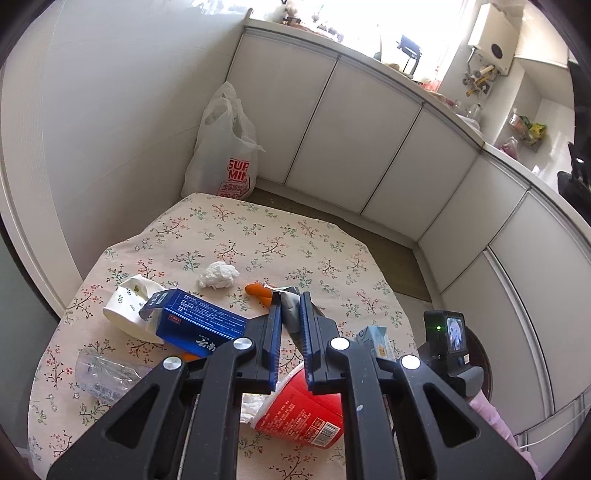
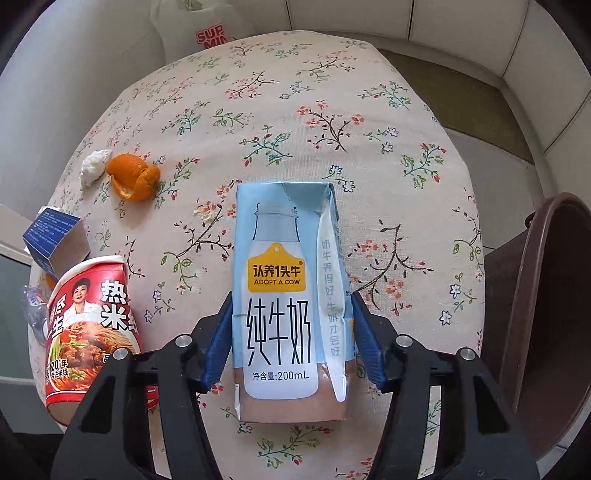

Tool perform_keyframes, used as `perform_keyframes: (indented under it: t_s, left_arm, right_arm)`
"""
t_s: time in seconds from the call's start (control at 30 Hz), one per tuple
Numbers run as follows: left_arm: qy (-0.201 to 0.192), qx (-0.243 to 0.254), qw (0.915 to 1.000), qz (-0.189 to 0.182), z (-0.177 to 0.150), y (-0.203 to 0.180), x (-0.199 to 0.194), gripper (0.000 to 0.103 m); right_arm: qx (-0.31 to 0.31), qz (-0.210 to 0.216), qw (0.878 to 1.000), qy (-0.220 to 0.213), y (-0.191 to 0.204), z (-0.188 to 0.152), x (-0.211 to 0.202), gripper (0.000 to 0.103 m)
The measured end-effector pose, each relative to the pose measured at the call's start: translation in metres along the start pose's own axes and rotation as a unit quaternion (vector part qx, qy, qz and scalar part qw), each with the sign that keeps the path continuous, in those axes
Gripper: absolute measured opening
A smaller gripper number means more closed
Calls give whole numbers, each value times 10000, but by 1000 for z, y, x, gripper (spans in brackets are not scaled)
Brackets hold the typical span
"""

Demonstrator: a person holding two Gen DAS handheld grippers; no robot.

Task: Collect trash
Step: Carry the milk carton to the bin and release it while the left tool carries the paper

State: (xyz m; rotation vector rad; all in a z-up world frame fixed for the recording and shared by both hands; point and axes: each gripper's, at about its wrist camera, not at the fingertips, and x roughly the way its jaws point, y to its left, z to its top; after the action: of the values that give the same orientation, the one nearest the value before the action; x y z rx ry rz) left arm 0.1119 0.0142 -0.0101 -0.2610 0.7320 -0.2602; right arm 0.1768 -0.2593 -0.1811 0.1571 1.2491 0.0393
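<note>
My left gripper (image 1: 290,299) is shut on a grey crumpled wrapper (image 1: 290,306), held above the floral table (image 1: 295,236). Below it lie a blue box (image 1: 192,321), a white paper cup (image 1: 127,306), a white tissue ball (image 1: 218,275), orange peel (image 1: 258,290), a clear plastic bottle (image 1: 103,373) and a red noodle cup (image 1: 299,410). My right gripper (image 2: 293,306) is shut on a light-blue milk carton (image 2: 284,295) that lies on the table (image 2: 369,110). Orange peel (image 2: 133,178), the tissue (image 2: 94,168), the blue box (image 2: 55,236) and the noodle cup (image 2: 90,325) are to its left.
A white plastic shopping bag (image 1: 223,147) stands on the floor beyond the table's far edge, also in the right wrist view (image 2: 199,26). A brown bin (image 2: 546,314) stands at the table's right side. White cabinets (image 1: 369,147) line the wall. The right gripper's camera (image 1: 445,339) shows at right.
</note>
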Motion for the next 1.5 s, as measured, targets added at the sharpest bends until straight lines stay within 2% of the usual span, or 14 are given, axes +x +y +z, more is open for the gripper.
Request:
perform_keyframes:
  t_s: [0.1, 0.2, 0.4, 0.6, 0.8, 1.03, 1.23, 1.3, 1.33, 1.37, 1.43, 1.5]
  left_arm:
    - [-52, -4, 10000, -3, 0, 1, -3, 10]
    - [-113, 16, 9999, -10, 1, -1, -6, 10]
    - [-169, -1, 9998, -130, 2, -10, -7, 10]
    - [-189, 104, 9993, -304, -1, -34, -4, 10]
    - [-155, 241, 9984, -489, -8, -61, 2, 10]
    - [-55, 468, 9965, -685, -20, -98, 11, 10]
    - [93, 674, 9937, -895, -34, -132, 25, 10]
    - [120, 755, 9922, -988, -39, -146, 29, 10]
    - [119, 810, 9913, -1028, -41, -153, 30, 10]
    - [123, 877, 9902, -1081, -42, -161, 31, 10]
    - [120, 1027, 9874, -1201, -46, -178, 33, 10]
    - [116, 1171, 9844, -1308, -50, -194, 36, 10]
  right_arm:
    - [0, -92, 9999, -105, 5, -1, -3, 56]
    - [-36, -233, 9988, -432, 10, -1, -22, 56]
    - [87, -390, 9886, -1454, 0, -2, -95, 56]
    - [405, -685, 9679, -2386, -27, -16, -158, 56]
    - [1060, -1144, 9411, -2999, -72, -40, -198, 56]
    - [2009, -1995, 9123, -2957, -137, -58, -186, 57]
    - [2317, -2400, 8992, -2832, -163, -66, -180, 58]
    - [2338, -2436, 8979, -2825, -166, -68, -181, 66]
    - [2349, -2453, 8970, -2829, -168, -70, -183, 78]
    - [2390, -2504, 8927, -2885, -170, -73, -186, 83]
    - [2423, -2617, 8855, -2977, -174, -77, -193, 87]
    - [2521, -2743, 8756, -3076, -178, -83, -202, 94]
